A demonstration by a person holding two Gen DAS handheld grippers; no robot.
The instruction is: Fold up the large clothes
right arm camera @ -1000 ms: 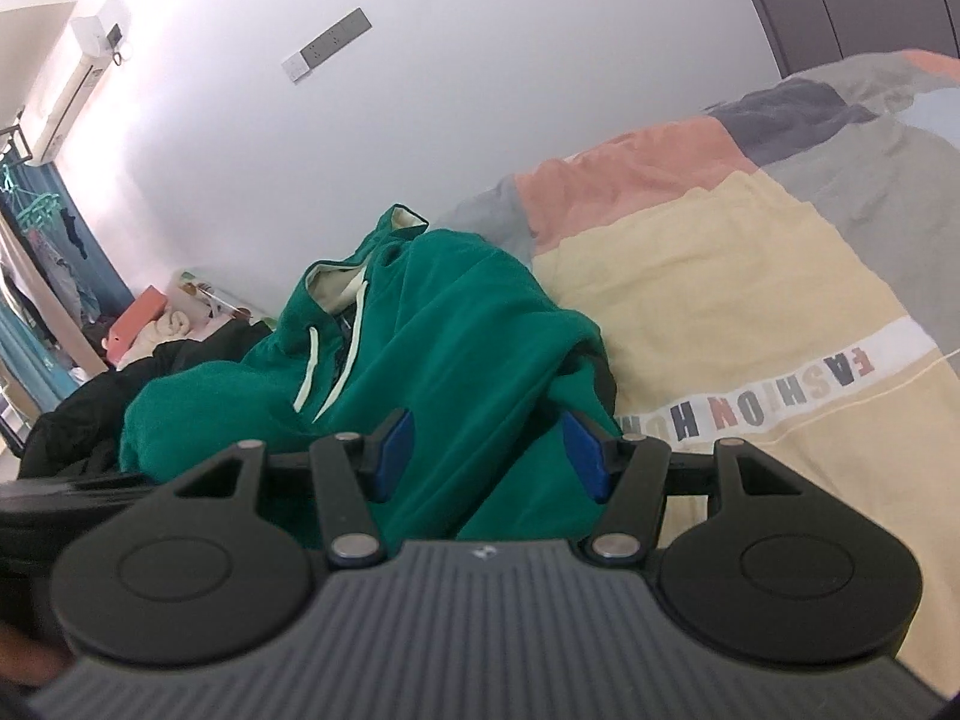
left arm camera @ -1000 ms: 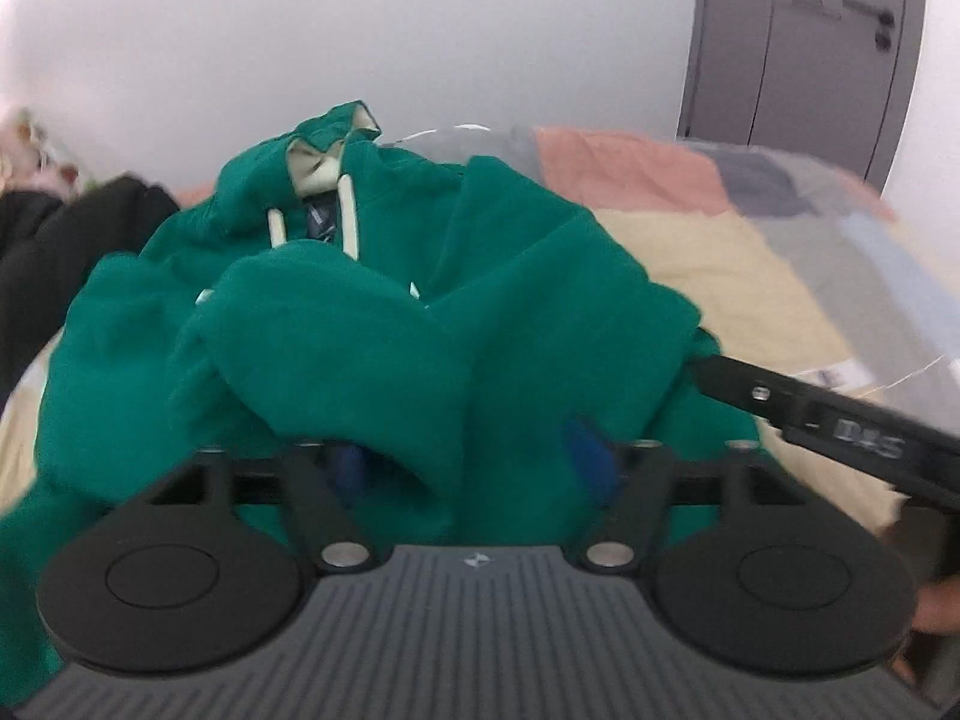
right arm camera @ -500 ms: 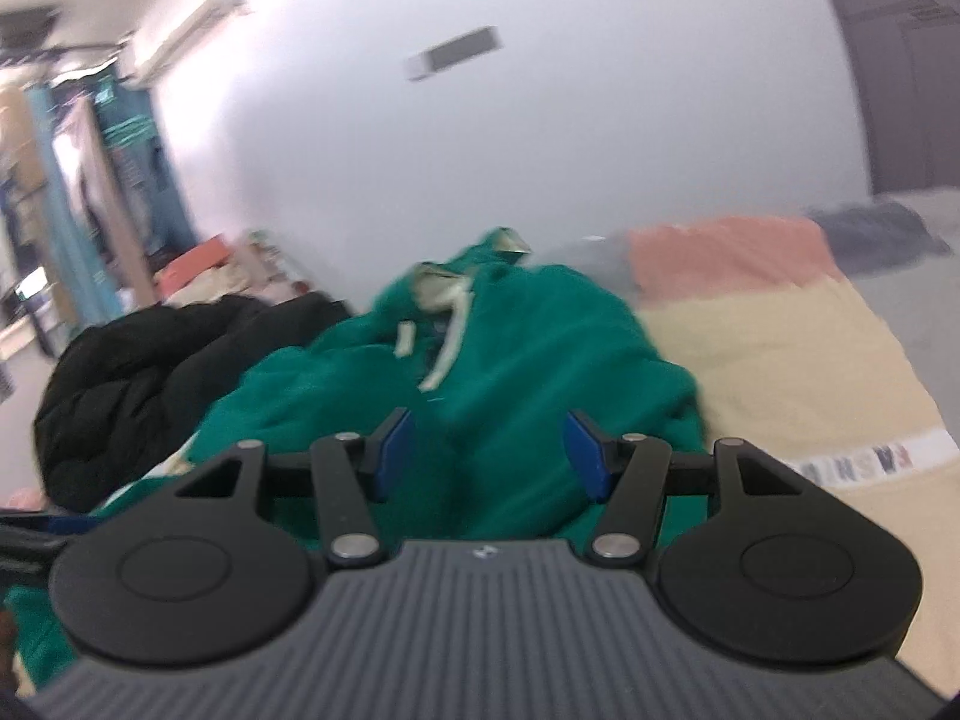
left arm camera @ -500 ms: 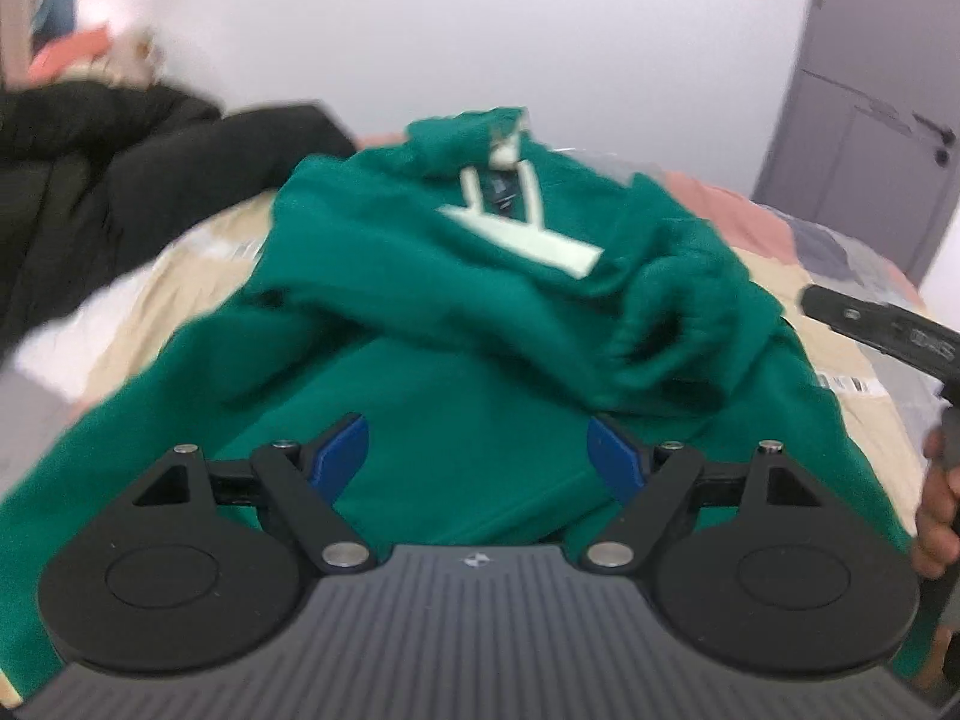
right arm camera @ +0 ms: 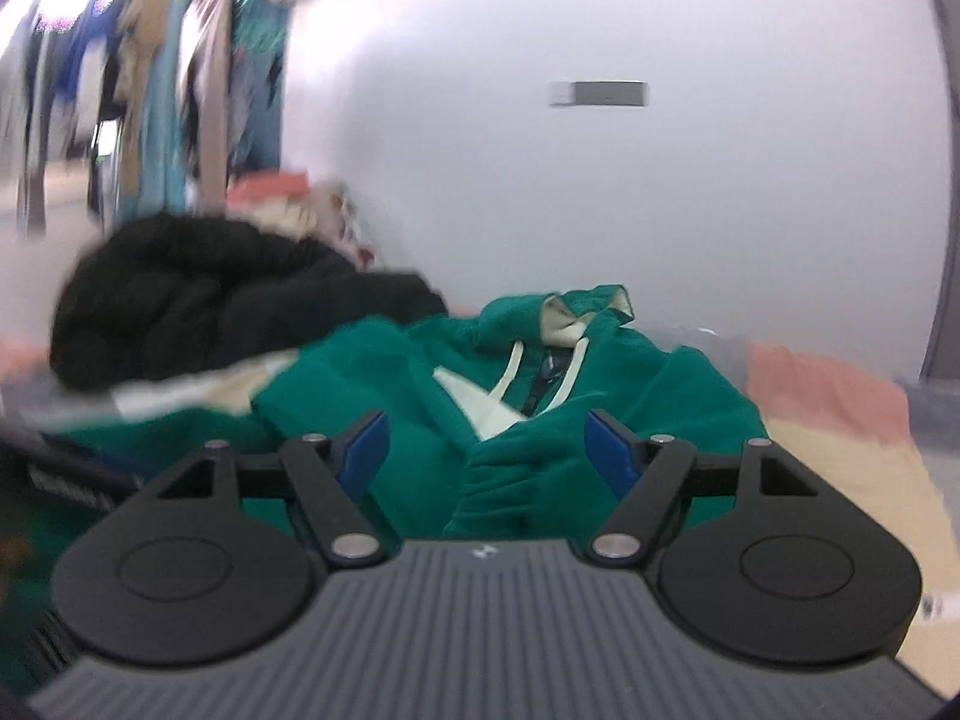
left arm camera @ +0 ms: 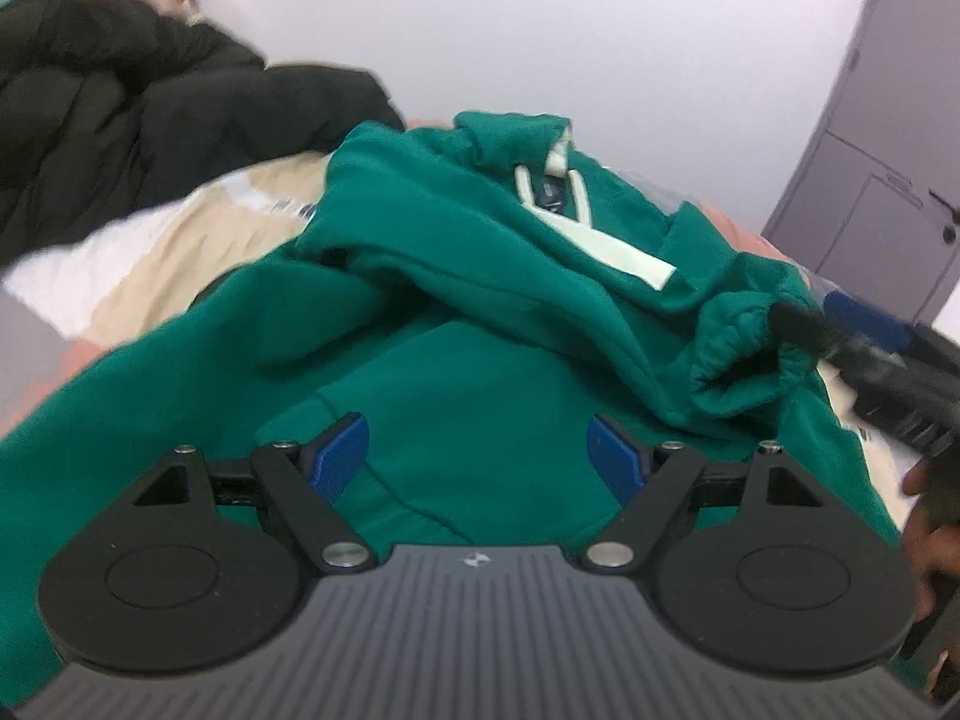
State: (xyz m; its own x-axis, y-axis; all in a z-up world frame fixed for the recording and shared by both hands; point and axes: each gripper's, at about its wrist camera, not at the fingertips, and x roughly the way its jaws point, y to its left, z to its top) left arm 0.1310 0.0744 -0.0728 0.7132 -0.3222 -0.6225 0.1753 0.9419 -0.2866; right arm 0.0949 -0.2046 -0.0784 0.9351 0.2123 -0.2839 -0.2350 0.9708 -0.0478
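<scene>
- Since a second ago both views have swung leftward: the black padded coat [left arm camera: 120, 114] now fills the far left of the left wrist view, and the hanging clothes [right arm camera: 156, 78] have come into the right wrist view.
- Green hoodie [left arm camera: 480, 312] lies rumpled on the bed [left arm camera: 162, 240], hood at the far end, pale drawcords [right arm camera: 510, 375] running toward the near side, and one sleeve folded across the chest with its gathered cuff [left arm camera: 738, 354] at the right.
- Left tongs [left arm camera: 480, 456] hang over the hoodie's front with the blue pads spread wide; cloth shows beneath them, nothing is gripped.
- Right tongs [right arm camera: 486, 450] have jaws that are opening, pads apart over the sleeve fabric and clear of it; in the left wrist view their black finger tips sit right by the cuff, whether touching I cannot tell.
- A hand [left arm camera: 930, 534] shows at the right edge of the left wrist view, holding the right tool.
- No container is in sight.
- Bed cover is patchwork: cream near the hoodie, salmon [right arm camera: 828, 390] at the far right, grey at the near left.
- White wall [right arm camera: 600, 210] stands behind the bed, carrying a grey switch plate [right arm camera: 606, 93].
- Grey door [left arm camera: 870, 198] with a dark handle stands at the far right.
- Right wrist view is blurred, especially the hanging clothes.
</scene>
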